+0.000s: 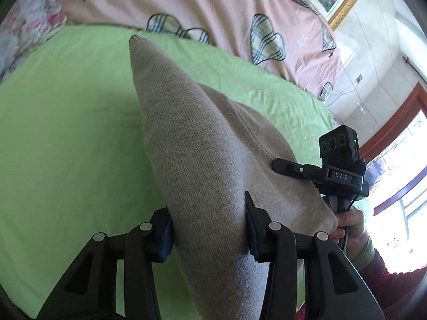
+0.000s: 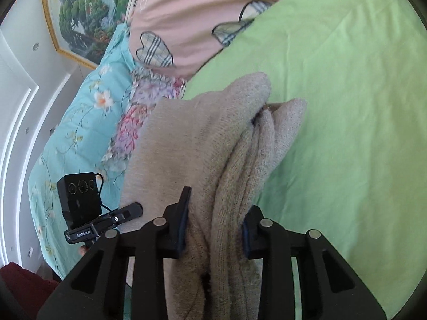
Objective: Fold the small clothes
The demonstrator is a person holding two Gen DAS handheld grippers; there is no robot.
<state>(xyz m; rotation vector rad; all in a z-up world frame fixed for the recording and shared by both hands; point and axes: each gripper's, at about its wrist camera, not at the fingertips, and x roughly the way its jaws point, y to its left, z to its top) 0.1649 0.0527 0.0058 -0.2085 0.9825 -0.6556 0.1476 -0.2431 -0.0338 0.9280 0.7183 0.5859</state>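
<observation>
One beige knit garment (image 1: 202, 144) fills the frame centre, lifted over one green sheet (image 1: 66, 133). Two grippers hold it: the left gripper (image 1: 208, 229) and the right gripper (image 2: 214, 229), each with both fingers closed on bunched fabric.

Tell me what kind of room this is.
Most likely a bedroom. The beige knit garment is being folded over a bed's green sheet, with a pink heart-print quilt and a turquoise floral quilt bunched beyond it, and a gold-framed landscape painting on the wall.
</observation>
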